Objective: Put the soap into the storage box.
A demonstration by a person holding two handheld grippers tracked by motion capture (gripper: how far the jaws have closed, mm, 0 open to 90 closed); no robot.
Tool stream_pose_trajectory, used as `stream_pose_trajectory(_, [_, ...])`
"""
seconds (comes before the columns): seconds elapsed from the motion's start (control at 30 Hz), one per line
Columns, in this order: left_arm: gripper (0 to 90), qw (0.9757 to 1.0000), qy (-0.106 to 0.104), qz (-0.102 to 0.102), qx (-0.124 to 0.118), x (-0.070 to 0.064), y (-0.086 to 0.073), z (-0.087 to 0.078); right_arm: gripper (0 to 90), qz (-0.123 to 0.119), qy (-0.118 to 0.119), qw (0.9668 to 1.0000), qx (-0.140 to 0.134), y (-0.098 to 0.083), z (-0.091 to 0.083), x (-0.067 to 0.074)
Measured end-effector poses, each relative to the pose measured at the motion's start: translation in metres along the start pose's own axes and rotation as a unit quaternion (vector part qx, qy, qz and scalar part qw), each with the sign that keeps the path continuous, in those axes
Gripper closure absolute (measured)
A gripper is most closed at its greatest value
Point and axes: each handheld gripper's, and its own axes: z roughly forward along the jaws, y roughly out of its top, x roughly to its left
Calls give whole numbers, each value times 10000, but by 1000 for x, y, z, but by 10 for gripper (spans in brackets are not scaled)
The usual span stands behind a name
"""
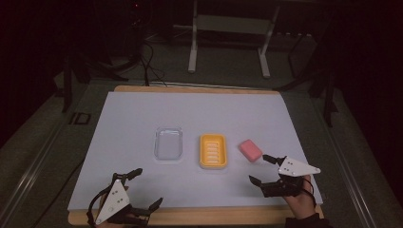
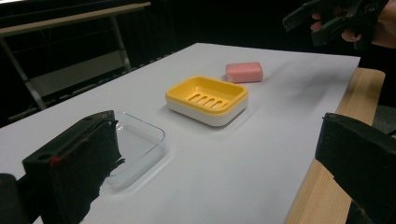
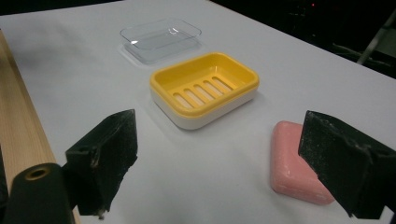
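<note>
Soap [image 1: 250, 150], seen from the high view, lies pink on the white table [image 1: 133, 118] just right of the yellow dish [image 1: 212, 151], with my right gripper [image 1: 260, 169] spread wide near it and my left gripper [image 1: 143, 187] also agape at the near edge. Through the left gripper view a clear lid [image 2: 135, 144] sits closest. Through the right gripper view the bar looks stiff, probably light and slick, so I'd pinch its long sides
</note>
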Motion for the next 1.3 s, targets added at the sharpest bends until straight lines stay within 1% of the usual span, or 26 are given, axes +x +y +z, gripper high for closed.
stream_pose_trajectory(0.07, [4, 10000, 5, 12, 2, 0, 0, 0, 118, -22, -8, 10000, 43, 1, 0, 0])
stream_pose_trajectory(0.2, [4, 10000, 11, 10, 18, 0, 0, 0, 117, -177, -49, 9997, 175, 4, 3, 0])
stream_pose_trajectory(0.33, [4, 10000, 8, 21, 22, 0, 0, 0, 117, -205, -91, 9995, 232, 6, 5, 0])
stream_pose_trajectory(0.37, [4, 10000, 5, 25, 24, 0, 0, 0, 118, -369, -78, 9987, 338, 9, 8, 0])
stream_pose_trajectory(0.43, [4, 10000, 1, 34, 41, 0, 0, 0, 118, -427, -23, 9985, 347, 11, 10, 0])
stream_pose_trajectory(0.47, [4, 10000, 5, 45, 48, 0, 0, 0, 118, -512, -68, 9980, 375, 12, 10, 0])
stream_pose_trajectory(0.53, [4, 10000, 14, 51, 45, 0, 0, 0, 118, -526, 25, 9975, 481, 15, 12, -2])
stream_pose_trajectory(0.63, [4, 10000, 33, 58, 54, 0, 0, 0, 118, -491, 2, 9969, 607, 18, 15, -5])
stream_pose_trajectory(0.7, [4, 9999, 60, 78, 83, 0, 0, 0, 118, -365, -67, 9970, 685, 18, 18, -8])
stream_pose_trajectory(0.77, [4, 9999, 66, 100, 112, -1, -1, 1, 118, -157, -219, 9956, 896, 17, 21, -12])
stream_pose_trajectory(0.8, [4, 9999, 65, 107, 119, -1, -1, 1, 118, -83, -320, 9941, 1034, 16, 22, -13])
stream_pose_trajectory(0.83, [4, 9999, 65, 107, 119, -1, -1, 1, 118, -56, -420, 9924, 1153, 16, 23, -13])
stream_pose_trajectory(0.9, [4, 9998, 62, 115, 115, -1, 0, 1, 119, -46, -539, 9894, 1351, 15, 25, -15])
stream_pose_trajectory(0.93, [4, 9998, 62, 115, 115, -1, 0, 1, 119, -46, -539, 9894, 1351, 15, 25, -15])
stream_pose_trajectory(1.0, [4, 9998, 67, 119, 126, -1, 0, 1, 120, 90, -631, 9872, 1461, 14, 25, -16])
stream_pose_trajectory(1.03, [4, 9998, 66, 132, 133, -1, 0, 1, 131, 227, -720, 9852, 1541, 15, 25, -18])
stream_pose_trajectory(1.1, [4, 9998, 60, 137, 132, -1, 0, 1, 135, 347, -815, 9826, 1635, 15, 25, -20])
stream_pose_trajectory(1.17, [4, 9999, 32, 124, 112, -1, 0, 1, 134, 484, -890, 9791, 1766, 15, 24, -23])
stream_pose_trajectory(1.2, [4, 9999, 32, 124, 112, -1, 0, 1, 134, 620, -881, 9766, 1860, 15, 24, -25])
stream_pose_trajectory(1.23, [4, 9999, 29, 121, 104, -1, 0, 1, 134, 620, -881, 9766, 1860, 15, 24, -25])
stream_pose_trajectory(1.27, [4, 9999, 32, 121, 105, -1, 0, 1, 134, 787, -826, 9736, 1975, 14, 24, -28])
stream_pose_trajectory(1.3, [4, 9999, 28, 120, 106, -1, 0, 1, 135, 923, -801, 9713, 2040, 14, 24, -31])
